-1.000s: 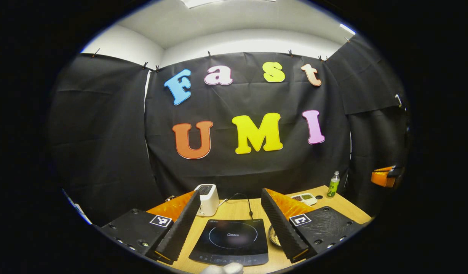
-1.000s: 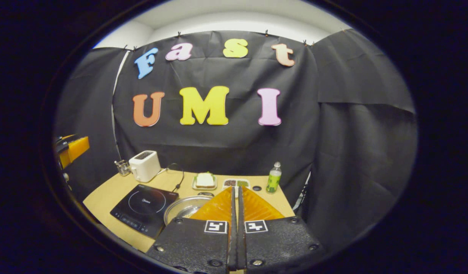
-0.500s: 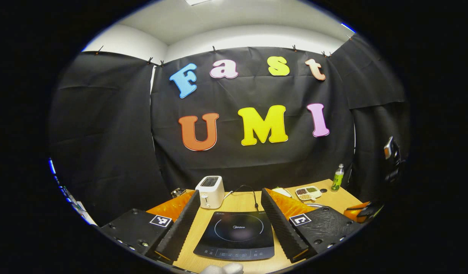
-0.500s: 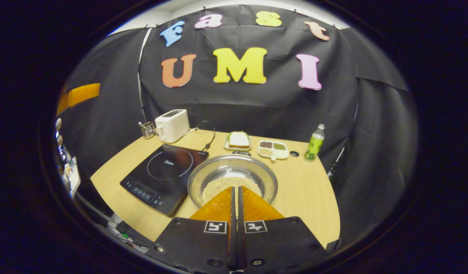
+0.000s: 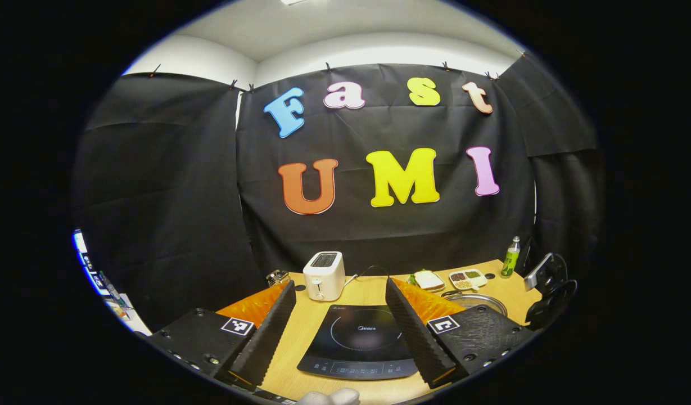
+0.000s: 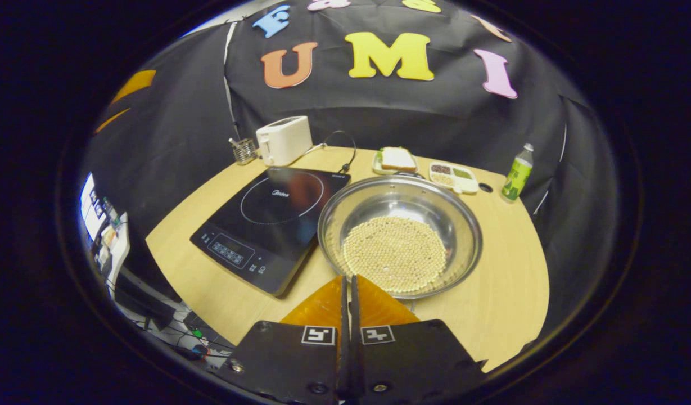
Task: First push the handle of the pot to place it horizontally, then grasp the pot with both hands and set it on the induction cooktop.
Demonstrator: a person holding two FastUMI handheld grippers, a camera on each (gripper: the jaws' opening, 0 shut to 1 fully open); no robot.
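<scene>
A wide steel pot (image 6: 400,242) with a layer of small pale beads stands on the wooden table (image 6: 508,281), right of the black induction cooktop (image 6: 272,216). A thin dark handle shows at its far rim (image 6: 404,175). My right gripper (image 6: 348,278) is shut and empty, hovering above the pot's near rim. My left gripper (image 5: 339,282) is open with nothing in it, and between its fingers lies the cooktop (image 5: 359,343). The pot's rim (image 5: 480,299) peeks out behind the right finger. The right gripper's body (image 5: 547,289) hangs at the far right.
A white toaster (image 6: 283,140) and a wire holder (image 6: 244,151) stand behind the cooktop. At the back of the table are a sandwich on a plate (image 6: 397,159), a divided dish (image 6: 453,175) and a green bottle (image 6: 516,165). The toaster (image 5: 323,275) sits beyond the cooktop.
The right gripper has risen and tipped downward, still shut, so the whole pot now lies below it. The left gripper has shifted a little; the cooktop sits more to the right between its fingers.
</scene>
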